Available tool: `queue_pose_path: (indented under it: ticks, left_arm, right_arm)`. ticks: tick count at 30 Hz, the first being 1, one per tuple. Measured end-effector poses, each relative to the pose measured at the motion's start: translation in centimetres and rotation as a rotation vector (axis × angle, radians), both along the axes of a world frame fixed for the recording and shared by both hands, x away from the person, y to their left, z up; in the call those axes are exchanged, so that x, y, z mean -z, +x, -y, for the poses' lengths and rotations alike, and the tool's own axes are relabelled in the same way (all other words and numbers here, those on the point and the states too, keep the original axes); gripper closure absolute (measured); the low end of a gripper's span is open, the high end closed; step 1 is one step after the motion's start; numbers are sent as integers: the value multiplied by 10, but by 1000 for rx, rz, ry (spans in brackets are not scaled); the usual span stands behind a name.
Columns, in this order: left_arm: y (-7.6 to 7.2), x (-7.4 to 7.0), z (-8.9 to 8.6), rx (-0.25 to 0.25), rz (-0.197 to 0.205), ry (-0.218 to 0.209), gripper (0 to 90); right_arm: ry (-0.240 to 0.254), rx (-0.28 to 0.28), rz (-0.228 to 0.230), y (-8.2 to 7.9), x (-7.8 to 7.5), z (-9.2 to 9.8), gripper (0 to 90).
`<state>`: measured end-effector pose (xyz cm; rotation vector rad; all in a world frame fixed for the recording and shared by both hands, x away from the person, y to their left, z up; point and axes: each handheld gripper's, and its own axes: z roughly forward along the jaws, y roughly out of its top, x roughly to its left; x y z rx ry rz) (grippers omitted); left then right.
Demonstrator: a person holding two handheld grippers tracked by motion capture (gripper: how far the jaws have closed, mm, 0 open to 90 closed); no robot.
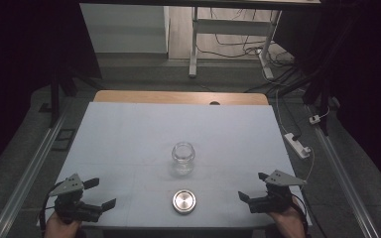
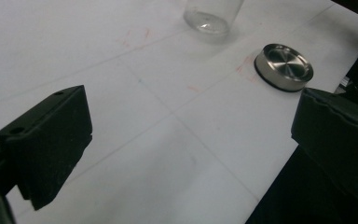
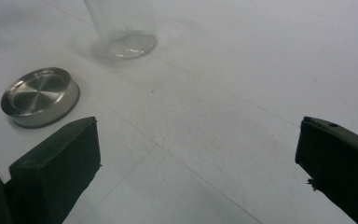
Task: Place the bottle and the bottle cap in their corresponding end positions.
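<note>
Jaws stood wide apart on both the left gripper (image 1: 97, 194) and the right gripper (image 1: 252, 186), each empty and flanking the metal lid (image 1: 184, 201), probably poised to pick it up. The glass jar (image 1: 183, 158) stood upright, mouth open, just beyond the lid.

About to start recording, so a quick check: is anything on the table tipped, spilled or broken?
Nothing stands out. The jar stands upright and looks empty, its lid lies flat on the table nearer the person, apart from it. Both tongs, left and right, are open and hold nothing.
</note>
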<state>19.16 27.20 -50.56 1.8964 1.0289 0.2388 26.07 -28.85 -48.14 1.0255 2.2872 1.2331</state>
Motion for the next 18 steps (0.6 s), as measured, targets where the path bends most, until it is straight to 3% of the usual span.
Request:
queue_pose_path:
  ticks: [7, 12, 18]
  left_arm:
    - [-11, 10, -9, -53, -38, 30, 0]
    - [-16, 15, -9, -77, -65, 90, 0]
    - [-14, 16, -9, -86, -81, 83, 0]
  right_arm:
    - [-23, 52, -29, -6, 8, 14, 0]
    - [-35, 81, -63, -11, 12, 20, 0]
    - [-42, 97, -63, -13, 12, 21, 0]
